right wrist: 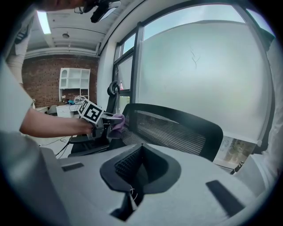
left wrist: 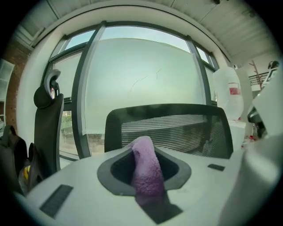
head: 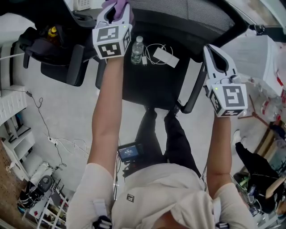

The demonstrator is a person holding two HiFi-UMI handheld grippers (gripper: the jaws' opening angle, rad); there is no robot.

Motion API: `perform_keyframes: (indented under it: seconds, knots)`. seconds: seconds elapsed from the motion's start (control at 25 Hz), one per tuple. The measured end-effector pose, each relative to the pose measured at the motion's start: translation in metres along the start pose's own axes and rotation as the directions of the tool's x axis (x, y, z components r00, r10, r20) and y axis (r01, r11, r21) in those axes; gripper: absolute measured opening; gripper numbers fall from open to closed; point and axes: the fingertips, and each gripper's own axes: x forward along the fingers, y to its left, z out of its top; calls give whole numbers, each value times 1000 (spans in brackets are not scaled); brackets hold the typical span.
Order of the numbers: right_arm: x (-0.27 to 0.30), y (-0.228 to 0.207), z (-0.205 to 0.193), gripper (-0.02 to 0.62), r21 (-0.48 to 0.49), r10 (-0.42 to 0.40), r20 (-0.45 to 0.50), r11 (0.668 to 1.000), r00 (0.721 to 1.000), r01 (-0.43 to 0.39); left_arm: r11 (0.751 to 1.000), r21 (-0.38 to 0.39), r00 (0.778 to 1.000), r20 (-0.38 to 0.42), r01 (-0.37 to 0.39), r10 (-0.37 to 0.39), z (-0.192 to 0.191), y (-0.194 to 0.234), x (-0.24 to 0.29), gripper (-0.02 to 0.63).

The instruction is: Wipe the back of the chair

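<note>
The black office chair's mesh back [head: 187, 11] runs along the top of the head view, and it fills the middle of the left gripper view [left wrist: 177, 128] and the right gripper view [right wrist: 177, 132]. My left gripper [head: 117, 9] is shut on a purple cloth [left wrist: 145, 170], held at the back's left end. From the right gripper view the cloth [right wrist: 117, 121] sits close to or against the mesh's left edge. My right gripper [head: 211, 51] hovers over the right armrest, short of the back, with its jaws [right wrist: 137, 167] shut and empty.
On the chair's seat [head: 152, 89] lie a water bottle [head: 137, 49] and a white charger with cable [head: 161, 56]. A second black chair [head: 62, 62] stands to the left. To the right is a white container [head: 263, 58]. A big window lies behind the chair.
</note>
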Motion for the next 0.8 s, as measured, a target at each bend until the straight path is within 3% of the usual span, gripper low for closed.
perform_keyframes:
  seconds: [0.32, 0.8]
  knots:
    - [-24, 3, 43, -5, -23, -7, 26, 1000, 1000, 7, 999, 10, 999, 26, 43, -44, 41, -18, -42, 100]
    - [-93, 1, 114, -5, -9, 13, 90, 1000, 996, -12, 986, 130, 990, 75, 107, -117, 122, -62, -157, 101]
